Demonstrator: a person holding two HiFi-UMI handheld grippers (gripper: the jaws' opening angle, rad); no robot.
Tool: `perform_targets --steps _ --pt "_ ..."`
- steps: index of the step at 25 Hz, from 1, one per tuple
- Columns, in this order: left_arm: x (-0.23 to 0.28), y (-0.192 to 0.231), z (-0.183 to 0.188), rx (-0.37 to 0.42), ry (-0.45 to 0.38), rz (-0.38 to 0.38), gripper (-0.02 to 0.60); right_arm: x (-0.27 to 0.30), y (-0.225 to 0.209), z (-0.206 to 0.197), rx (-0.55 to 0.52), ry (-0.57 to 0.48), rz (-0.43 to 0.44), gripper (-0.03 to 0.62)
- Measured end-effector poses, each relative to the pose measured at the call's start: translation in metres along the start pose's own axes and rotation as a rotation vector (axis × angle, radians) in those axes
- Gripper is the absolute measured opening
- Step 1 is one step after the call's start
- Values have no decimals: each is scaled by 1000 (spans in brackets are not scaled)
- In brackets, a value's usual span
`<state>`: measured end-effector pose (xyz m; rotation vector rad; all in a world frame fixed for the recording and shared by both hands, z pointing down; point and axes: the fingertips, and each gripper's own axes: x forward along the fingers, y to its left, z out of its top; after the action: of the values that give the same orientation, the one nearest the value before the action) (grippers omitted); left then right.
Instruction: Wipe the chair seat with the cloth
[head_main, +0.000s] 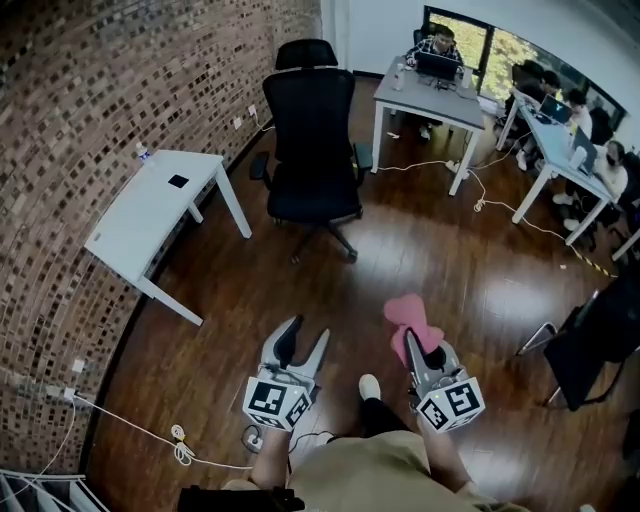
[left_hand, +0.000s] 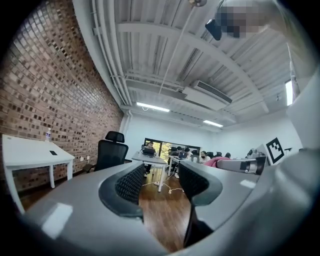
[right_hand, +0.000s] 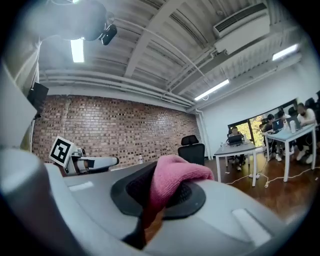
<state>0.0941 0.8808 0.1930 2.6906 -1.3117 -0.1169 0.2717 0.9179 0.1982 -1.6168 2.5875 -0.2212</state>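
A black office chair (head_main: 313, 140) stands ahead by the brick wall, its seat (head_main: 315, 199) facing me; it also shows far off as the chair (left_hand: 111, 151) and the chair (right_hand: 193, 150). My right gripper (head_main: 420, 345) is shut on a pink cloth (head_main: 411, 318), which bulges between the jaws as the cloth (right_hand: 170, 181). My left gripper (head_main: 298, 342) hangs open with nothing in it, jaws spread over bare floor (left_hand: 162, 210). Both grippers are well short of the chair.
A white table (head_main: 155, 215) stands against the brick wall at left. A grey desk (head_main: 428, 100) and more desks with seated people fill the back right. Cables (head_main: 520, 210) trail over the wooden floor. A dark chair (head_main: 598, 340) sits at right.
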Motion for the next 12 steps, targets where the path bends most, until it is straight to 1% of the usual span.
perform_targets --steps 3,6,9,12 --pt "49 12 7 3 -16 33 202 41 -43 2 9 1 42 15" --pt "91 26 19 27 -36 72 205 79 -70 17 -10 -9 95 15" --pt "122 26 28 39 -15 103 207 103 -94 28 -1 -29 140 15" --pt "147 28 28 46 17 100 207 131 -116 32 57 -51 159 15"
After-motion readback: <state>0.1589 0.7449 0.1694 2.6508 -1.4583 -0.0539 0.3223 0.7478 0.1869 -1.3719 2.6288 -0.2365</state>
